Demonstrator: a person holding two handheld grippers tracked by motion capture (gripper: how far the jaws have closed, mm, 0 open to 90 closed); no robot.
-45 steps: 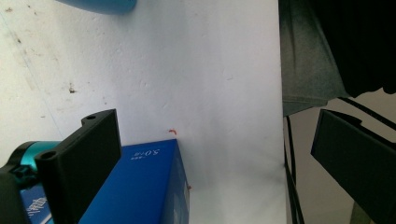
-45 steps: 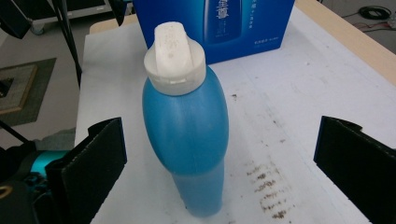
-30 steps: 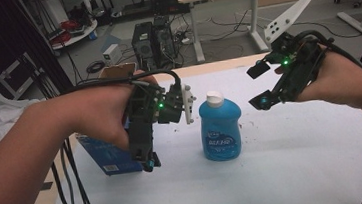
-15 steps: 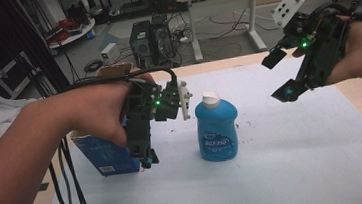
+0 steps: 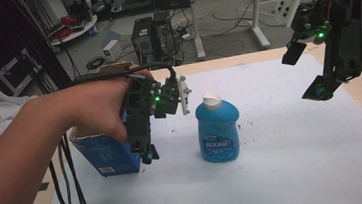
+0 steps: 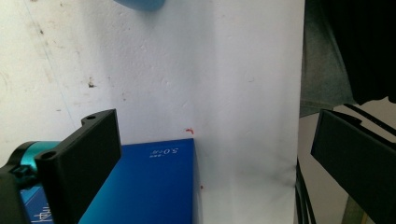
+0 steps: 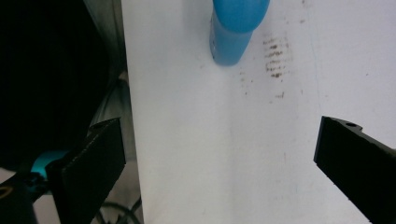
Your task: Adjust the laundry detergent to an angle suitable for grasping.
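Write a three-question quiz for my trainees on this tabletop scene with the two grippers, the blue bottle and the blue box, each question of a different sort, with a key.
1. True or false: the left gripper is shut on the blue box.
2. Multiple choice: the blue bottle with the white cap is A) lying on its side, B) standing upright on the white sheet, C) held in the air.
3. Fill in: the right gripper is held ____ the table, jaws open.

Key
1. False: its jaws stand wide apart around the box's end.
2. B
3. above
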